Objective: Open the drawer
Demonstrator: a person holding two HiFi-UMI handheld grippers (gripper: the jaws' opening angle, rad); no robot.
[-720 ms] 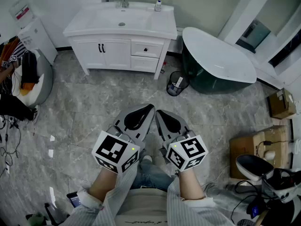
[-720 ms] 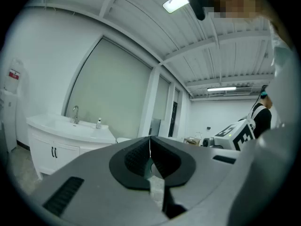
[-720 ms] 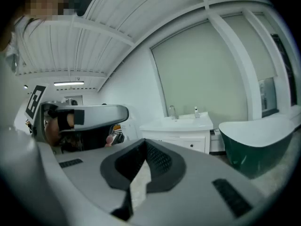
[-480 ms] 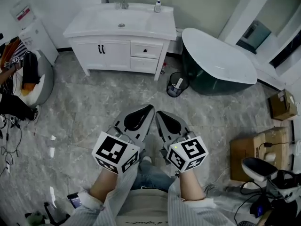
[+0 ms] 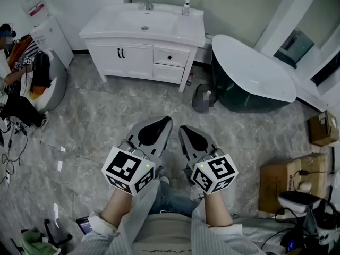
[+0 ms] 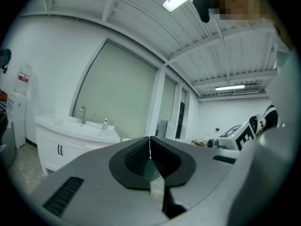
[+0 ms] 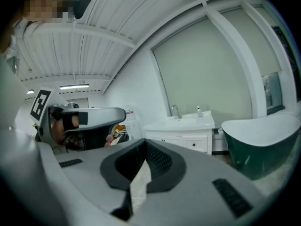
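A white vanity cabinet with a sink and tap stands against the far wall. Its right side has two shut drawers; the upper drawer carries a small black knob. Both grippers hang side by side over the grey marble floor, well short of the cabinet and pointing toward it. My left gripper is shut with nothing in it, its pads meeting in the left gripper view. Beside it, my right gripper is also shut and empty. The right gripper view shows the vanity ahead.
A dark green bathtub with a white rim stands right of the vanity, with a small bin in front of it. A seated person and a water dispenser are at the left. Cardboard boxes and cables lie at the right.
The head view has shifted, so the vanity and tub sit a little further right and lower. Both grippers stay shut and hold nearly the same place.
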